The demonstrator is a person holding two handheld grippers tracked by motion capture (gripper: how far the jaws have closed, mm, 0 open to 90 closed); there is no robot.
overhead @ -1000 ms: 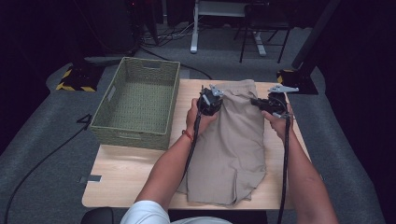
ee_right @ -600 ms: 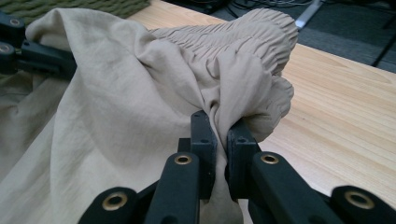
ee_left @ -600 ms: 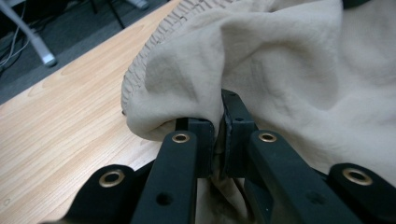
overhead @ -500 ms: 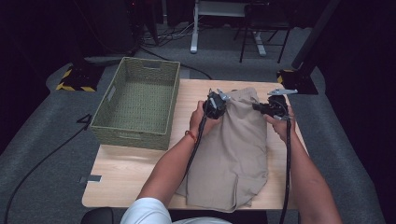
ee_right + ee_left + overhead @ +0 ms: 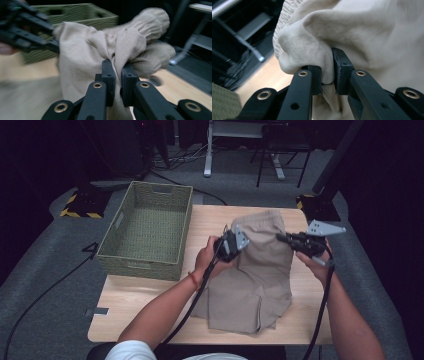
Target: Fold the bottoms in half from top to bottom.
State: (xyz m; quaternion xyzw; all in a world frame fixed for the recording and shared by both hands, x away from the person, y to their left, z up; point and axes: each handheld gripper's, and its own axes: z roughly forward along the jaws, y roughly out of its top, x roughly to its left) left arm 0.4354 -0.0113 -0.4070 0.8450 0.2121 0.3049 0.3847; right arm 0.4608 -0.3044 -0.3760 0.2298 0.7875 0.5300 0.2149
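Folding the beige shorts [image 5: 260,270] on the table [image 5: 150,310].
Both grippers pinch the waistband: left gripper [image 5: 327,75] at 9 o'clock, jaws just loosening yet cloth between; right gripper [image 5: 118,75] at 3, nearly closed. Keep both hands level, so the fold lands straight.

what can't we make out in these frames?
- Tabletop under the beige fabric shorts: covered by the cloth in the high view.
- Left gripper pads: wrapped by bunched cloth in the left gripper view; its jaws have just been opening, fabric between them.
- Green woven basket: blurred and partly behind the cloth in the right gripper view.
- Right gripper: cloth hides the pad faces.
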